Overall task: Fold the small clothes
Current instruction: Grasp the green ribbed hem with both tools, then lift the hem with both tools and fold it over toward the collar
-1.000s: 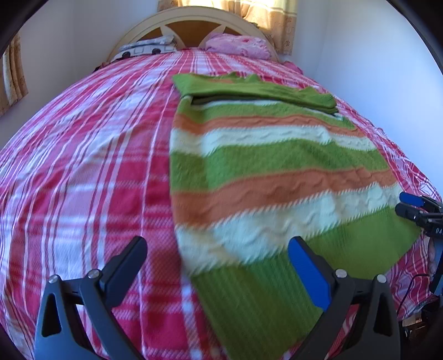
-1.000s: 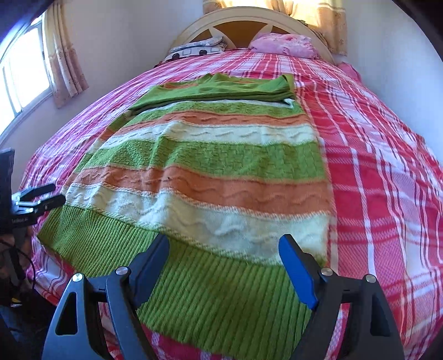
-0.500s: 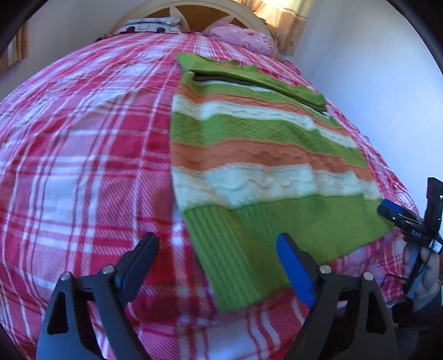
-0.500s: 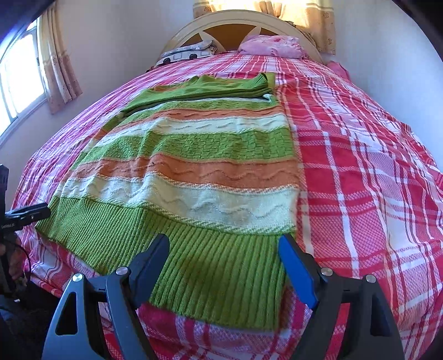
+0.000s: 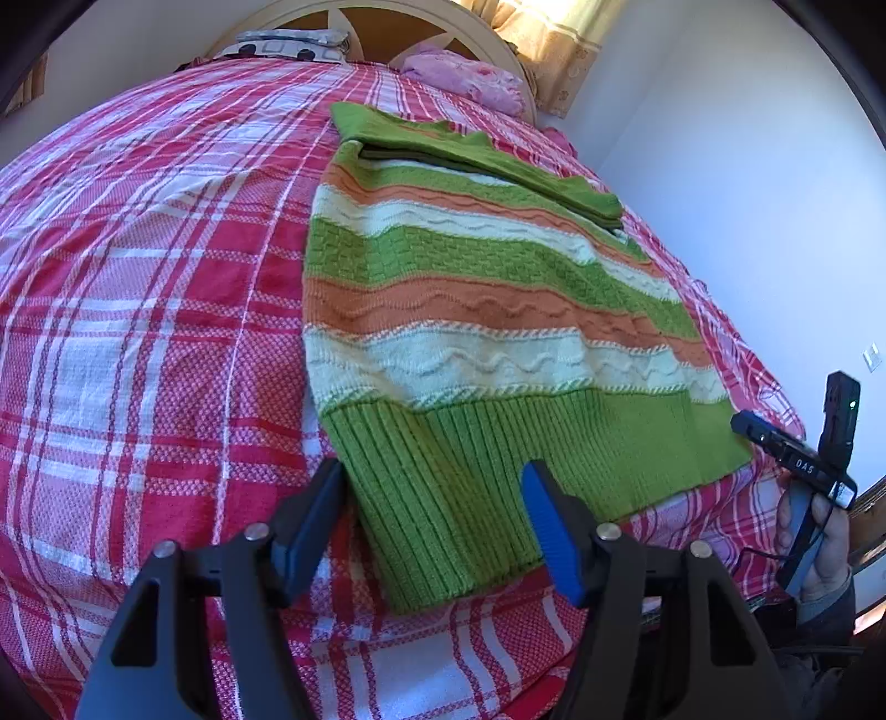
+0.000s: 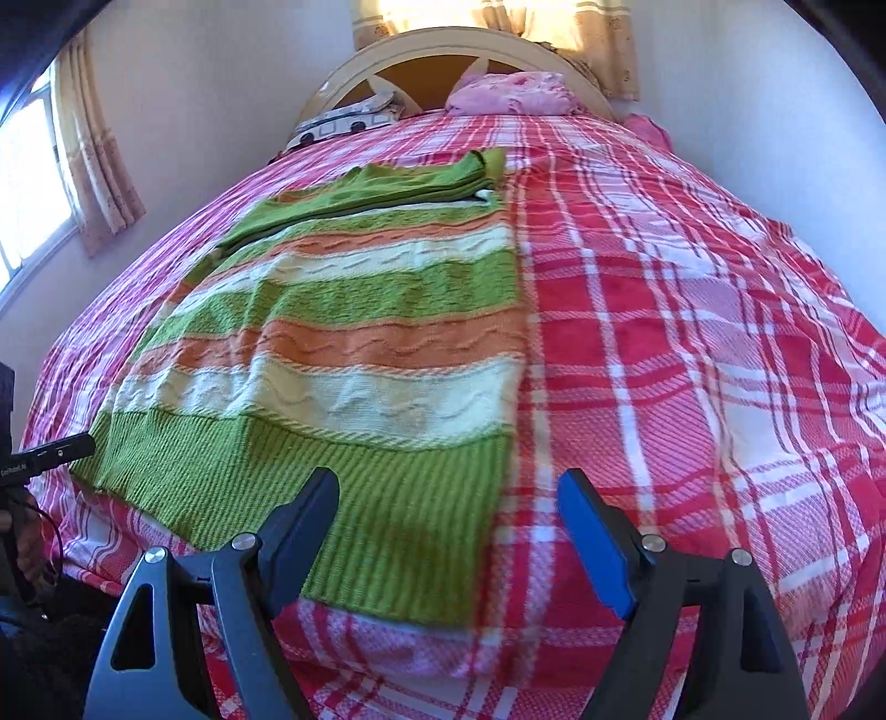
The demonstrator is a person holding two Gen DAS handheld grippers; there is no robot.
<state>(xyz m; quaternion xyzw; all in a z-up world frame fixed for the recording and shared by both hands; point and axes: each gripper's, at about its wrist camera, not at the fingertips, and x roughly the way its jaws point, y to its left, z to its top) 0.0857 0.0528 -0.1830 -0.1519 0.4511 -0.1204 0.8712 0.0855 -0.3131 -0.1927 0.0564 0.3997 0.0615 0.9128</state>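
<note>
Location: a bedroom in a home. A bed (image 6: 692, 343) with a red plaid cover fills the room, backed by an arched headboard (image 6: 443, 50). Pillows (image 6: 509, 94) lie at its head. Patterned curtains (image 6: 94, 155) hang at a window (image 6: 27, 183).

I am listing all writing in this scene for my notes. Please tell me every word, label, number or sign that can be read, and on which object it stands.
"DAS": white letters on the right gripper's black body, left wrist view; the third character is uncertain.
White print on the left gripper's black body, right wrist view: too small and blurred to read.
Sweater, bedspread, pillows: no text visible.
</note>
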